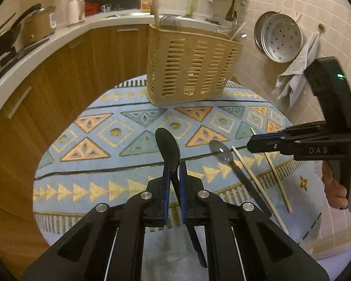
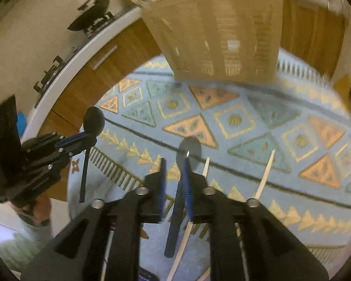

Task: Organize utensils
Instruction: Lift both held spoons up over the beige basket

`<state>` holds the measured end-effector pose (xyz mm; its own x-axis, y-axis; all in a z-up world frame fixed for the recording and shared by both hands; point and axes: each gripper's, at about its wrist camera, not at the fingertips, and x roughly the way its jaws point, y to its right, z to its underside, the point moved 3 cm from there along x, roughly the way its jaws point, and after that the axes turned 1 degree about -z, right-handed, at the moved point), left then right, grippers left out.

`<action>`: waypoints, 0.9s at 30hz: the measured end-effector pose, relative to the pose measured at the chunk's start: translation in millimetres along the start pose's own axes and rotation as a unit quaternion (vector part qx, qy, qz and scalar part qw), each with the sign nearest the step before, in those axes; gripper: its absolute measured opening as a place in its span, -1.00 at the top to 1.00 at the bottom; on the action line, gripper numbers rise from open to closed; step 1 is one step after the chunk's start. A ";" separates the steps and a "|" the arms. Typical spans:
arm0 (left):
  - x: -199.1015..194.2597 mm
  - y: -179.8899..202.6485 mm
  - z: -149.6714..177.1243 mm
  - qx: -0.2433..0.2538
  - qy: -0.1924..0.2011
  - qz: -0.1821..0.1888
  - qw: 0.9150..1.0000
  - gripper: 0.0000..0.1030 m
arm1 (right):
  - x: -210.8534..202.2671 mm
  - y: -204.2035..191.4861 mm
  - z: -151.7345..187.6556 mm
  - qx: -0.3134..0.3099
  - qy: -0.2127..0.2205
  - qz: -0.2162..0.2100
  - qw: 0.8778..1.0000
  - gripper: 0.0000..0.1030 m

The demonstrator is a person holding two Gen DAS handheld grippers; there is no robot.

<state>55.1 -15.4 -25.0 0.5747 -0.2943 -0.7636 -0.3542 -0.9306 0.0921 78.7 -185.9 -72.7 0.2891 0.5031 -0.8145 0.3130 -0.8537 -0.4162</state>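
Black from bowl to handle, the spoon sits pinched between the blue pads of the left gripper, jaws closed on its neck, bowl pointing up and forward, handle hanging down beneath the fingers. It is clear of the cloth and well short of the caddy.

To do this step well, I'd say carry it up over the caddy's rim, tip the handle down into a free slot, and open only once the handle is inside; the top already bristles with other utensils, so pick a gap. The grip is near the bowl, so the long handle may swing.

The right gripper hangs low over the silver spoon, jaws apart, one finger either side of its handle, holding nothing as far as I can see. That view is blurred. Two chopsticks lie on the cloth just right of the silver spoon, angled alike, apart from each other.

The caddy is beige slatted plastic, standing upright at the far edge of the cloth.
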 end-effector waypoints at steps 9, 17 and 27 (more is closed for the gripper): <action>7.8 -6.9 5.6 -0.004 -0.006 0.014 1.000 0.89 | 42.8 -11.6 5.6 -0.016 -0.079 0.049 0.995 0.42; 7.6 -13.0 4.6 -0.009 0.004 0.024 1.000 0.89 | 52.1 -34.7 6.5 -0.078 -0.095 0.144 0.982 0.82; -50.7 -4.6 -43.7 -0.006 0.129 0.019 0.991 0.89 | -50.5 -60.0 -6.8 -0.087 0.076 0.025 0.993 0.82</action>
<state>59.8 -5.7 41.2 0.7319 -0.3728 -0.5704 -0.3702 -0.9203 0.1265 51.5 -159.1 -3.9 0.4383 0.4861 -0.7560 0.4427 -0.8488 -0.2892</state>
